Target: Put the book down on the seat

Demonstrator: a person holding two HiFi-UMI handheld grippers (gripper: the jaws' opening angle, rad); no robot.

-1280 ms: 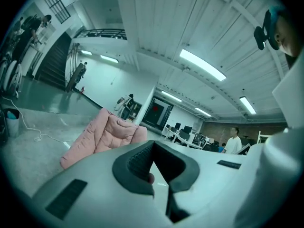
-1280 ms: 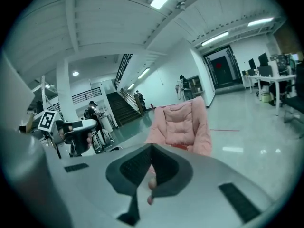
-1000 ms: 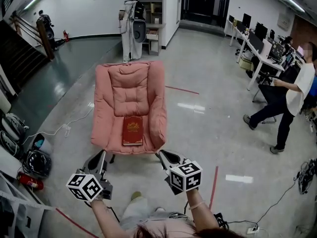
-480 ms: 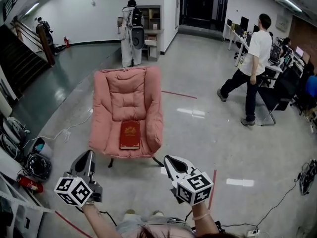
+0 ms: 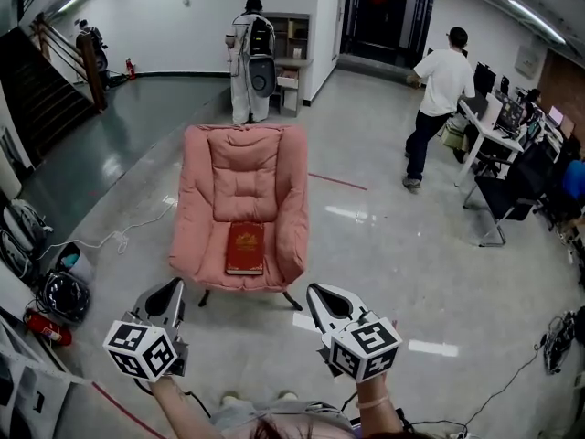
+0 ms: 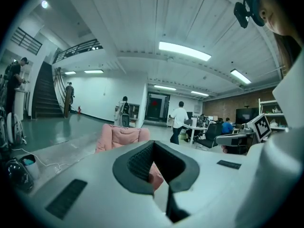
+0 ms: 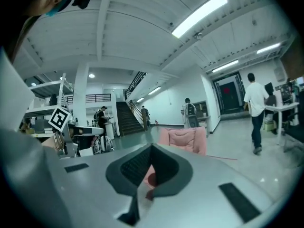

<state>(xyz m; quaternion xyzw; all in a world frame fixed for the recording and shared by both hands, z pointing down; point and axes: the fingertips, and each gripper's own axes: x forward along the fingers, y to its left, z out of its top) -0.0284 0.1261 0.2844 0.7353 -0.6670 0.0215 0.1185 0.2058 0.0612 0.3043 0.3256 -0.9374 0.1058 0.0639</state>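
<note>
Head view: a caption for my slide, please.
Red book lies on the pink armchair; left gripper and right gripper shut, empty.

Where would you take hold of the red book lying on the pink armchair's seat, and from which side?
Grip the red book by its near short edge, coming from the open front of the pink armchair. It lies flat, lengthwise front to back, and the padded arms probably block both long sides.

Bright ceiling strip lights, floor glare, fisheye-warped edges.
</note>
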